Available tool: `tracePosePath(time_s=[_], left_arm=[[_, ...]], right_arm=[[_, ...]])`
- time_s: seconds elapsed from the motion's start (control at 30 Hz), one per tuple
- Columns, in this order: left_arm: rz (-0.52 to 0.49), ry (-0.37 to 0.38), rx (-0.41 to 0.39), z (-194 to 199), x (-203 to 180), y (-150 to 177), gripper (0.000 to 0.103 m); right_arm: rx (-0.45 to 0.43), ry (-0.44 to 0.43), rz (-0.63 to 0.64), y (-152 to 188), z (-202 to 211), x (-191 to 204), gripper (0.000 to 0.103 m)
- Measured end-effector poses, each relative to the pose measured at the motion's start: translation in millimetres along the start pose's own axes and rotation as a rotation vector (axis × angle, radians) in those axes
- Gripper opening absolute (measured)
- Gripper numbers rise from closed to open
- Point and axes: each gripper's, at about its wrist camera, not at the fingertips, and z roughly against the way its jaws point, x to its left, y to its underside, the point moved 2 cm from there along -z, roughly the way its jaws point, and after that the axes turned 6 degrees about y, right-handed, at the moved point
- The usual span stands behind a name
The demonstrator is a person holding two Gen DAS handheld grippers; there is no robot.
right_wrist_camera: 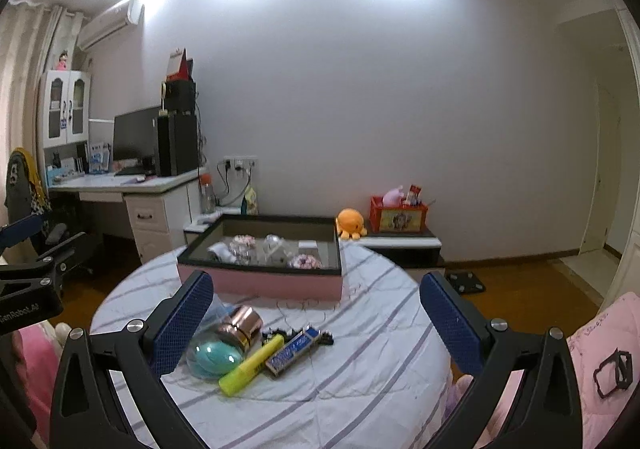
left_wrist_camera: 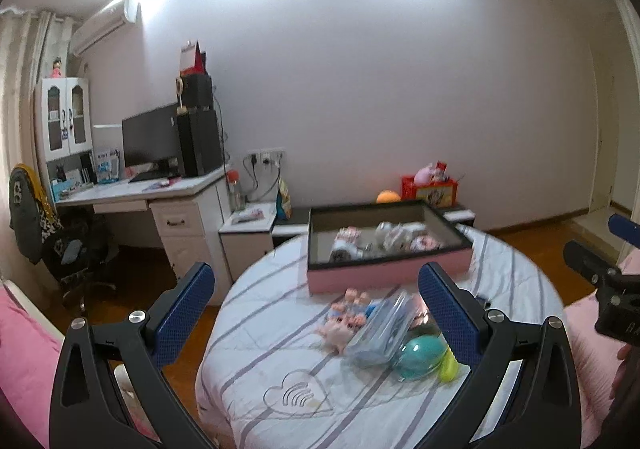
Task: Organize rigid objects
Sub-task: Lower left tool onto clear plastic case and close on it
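Right wrist view: both grippers hover spread and empty above the round table, one pink box at its far edge, one yellow highlighter nearer.

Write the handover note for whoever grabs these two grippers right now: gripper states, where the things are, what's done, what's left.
Left gripper: open, holding nothing, above the near side of the round table.
Right gripper: open, holding nothing, same height.
Pink box sits at the table's far side; several small items already lie inside it.
Loose in front of the box: yellow highlighter, teal egg-shaped toy, copper-coloured jar, blue-and-white packet, black clip, small pink figurines, clear plastic case.
Done: part of the items boxed.
Left: the loose pile, probably into the box.
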Motion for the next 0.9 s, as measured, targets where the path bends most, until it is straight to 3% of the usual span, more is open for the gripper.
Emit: tracePosePath(time_s=[0.3, 0.5, 0.73, 0.83, 0.9], left_arm=[[0.023, 0.064, 0.241, -63, 6, 58, 0.103], [-0.038, 0.145, 0.28, -88, -15, 71, 0.103], [-0.112, 0.138, 0.322, -118, -28, 79, 0.103], [-0.069, 0.172, 0.314, -126, -25, 76, 0.096], [-0.039, 0.215, 0.322, -131, -24, 75, 0.082]], right_arm=[[0.157, -0.005, -0.004, 37, -45, -2, 0.103], [0.249, -0.009, -0.018, 59, -74, -6, 0.103], [0.293, 0.0, -0.042, 69, -94, -15, 0.103], [0.31, 0.001, -0.049, 70, -101, -16, 0.103], [0.324, -0.002, -0.052, 72, -107, -16, 0.103]])
